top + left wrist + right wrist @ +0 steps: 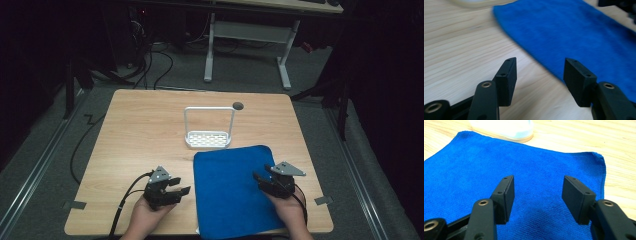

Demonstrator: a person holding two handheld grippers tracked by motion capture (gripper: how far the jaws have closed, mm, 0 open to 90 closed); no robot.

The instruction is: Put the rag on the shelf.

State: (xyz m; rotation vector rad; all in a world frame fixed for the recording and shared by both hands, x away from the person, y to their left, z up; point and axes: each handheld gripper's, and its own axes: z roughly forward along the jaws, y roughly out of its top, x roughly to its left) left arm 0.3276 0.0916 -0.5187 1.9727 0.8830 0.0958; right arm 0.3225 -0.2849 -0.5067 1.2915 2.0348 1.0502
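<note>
where the wooden table [140, 120] nears the person, a bright blue cloth [232, 187] lies flat, fuzzy and rounded at its corners, just in front of a white rack [208, 131]. the left gripper [181, 186], beside its left edge, and the right gripper [258, 180], over its right edge, have jaws spread, pinching nothing. no writing is legible.

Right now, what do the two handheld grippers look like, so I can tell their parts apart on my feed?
Both are black. The left gripper and right gripper each carry a grey three-cornered plate on top and trail a black cable. Each has two flat rectangular jaw blocks with small screw holes, on arms with brass-ringed pivots. No sleeves show.
</note>
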